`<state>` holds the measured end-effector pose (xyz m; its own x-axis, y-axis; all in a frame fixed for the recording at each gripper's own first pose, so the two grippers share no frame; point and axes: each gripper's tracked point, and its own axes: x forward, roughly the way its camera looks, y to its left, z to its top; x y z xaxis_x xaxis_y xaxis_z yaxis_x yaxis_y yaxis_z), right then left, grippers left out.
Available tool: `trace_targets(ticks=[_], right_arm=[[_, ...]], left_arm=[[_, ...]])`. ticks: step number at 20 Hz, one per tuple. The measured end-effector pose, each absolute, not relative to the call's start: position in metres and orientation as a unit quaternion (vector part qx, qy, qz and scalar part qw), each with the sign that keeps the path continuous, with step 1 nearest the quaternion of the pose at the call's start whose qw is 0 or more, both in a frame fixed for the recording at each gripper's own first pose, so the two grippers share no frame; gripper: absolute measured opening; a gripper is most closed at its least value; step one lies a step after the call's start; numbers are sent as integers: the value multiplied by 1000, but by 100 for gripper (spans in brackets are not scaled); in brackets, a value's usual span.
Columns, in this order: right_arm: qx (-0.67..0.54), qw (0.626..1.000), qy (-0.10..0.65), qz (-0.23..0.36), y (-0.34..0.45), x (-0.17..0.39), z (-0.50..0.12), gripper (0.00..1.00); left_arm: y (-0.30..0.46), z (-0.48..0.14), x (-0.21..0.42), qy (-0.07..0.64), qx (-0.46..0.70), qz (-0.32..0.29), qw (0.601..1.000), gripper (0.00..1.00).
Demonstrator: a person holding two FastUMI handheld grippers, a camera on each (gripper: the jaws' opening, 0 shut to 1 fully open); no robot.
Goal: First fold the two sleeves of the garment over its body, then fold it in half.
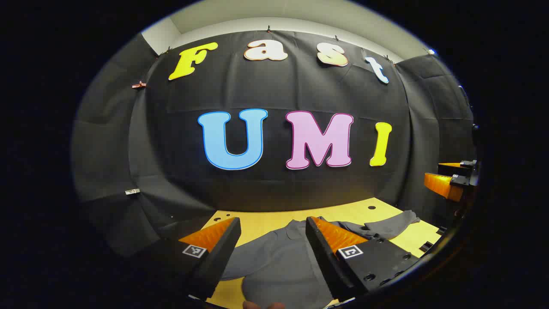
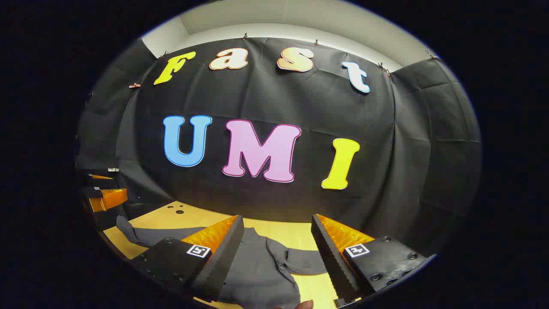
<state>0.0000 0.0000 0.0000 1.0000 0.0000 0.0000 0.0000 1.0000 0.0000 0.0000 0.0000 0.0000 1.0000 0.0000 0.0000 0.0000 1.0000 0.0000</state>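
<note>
**Inspector:** Start with the left gripper view.

**Assistant:** The left gripper (image 1: pixel 272 223) is held above the table (image 1: pixel 261 223), its fingers spread wide with nothing between them. Their inner faces are ribbed and wedge-shaped, and each finger carries a small square marker. Below lies the shirt (image 1: pixel 279 262), soft grey cloth spread flat on the smooth yellow wooden top, collar toward the cloth wall. One sleeve (image 1: pixel 386 227) stretches out to the right, not folded over the body. The right gripper (image 1: pixel 450 178) shows at the far right edge, raised off the table; whether it is wide or narrow cannot be told from here.

**Inspector:** And the right gripper view?

**Assistant:** The right gripper (image 2: pixel 278 223) is likewise wide apart and holds nothing. The shirt (image 2: pixel 261 270) lies under it, one sleeve (image 2: pixel 141 234) running left, the other sleeve (image 2: pixel 304 262) lying to the right beside the body. Dark round holes (image 2: pixel 179 211) mark the table's (image 2: pixel 283 234) far left corner. The left gripper (image 2: pixel 105 195) sits at the left edge.
</note>
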Motion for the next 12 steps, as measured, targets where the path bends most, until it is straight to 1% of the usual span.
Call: trace_targets(ticks=[1,12], right_arm=[[0,1000,0,1,-1,2,-1,98],[15,1000,5,2,-21,21,-8,98]], left_arm=[[-3,-1,2,1,2,-1,1000,95],[-27,2,18,4,14,-5,1000,95]])
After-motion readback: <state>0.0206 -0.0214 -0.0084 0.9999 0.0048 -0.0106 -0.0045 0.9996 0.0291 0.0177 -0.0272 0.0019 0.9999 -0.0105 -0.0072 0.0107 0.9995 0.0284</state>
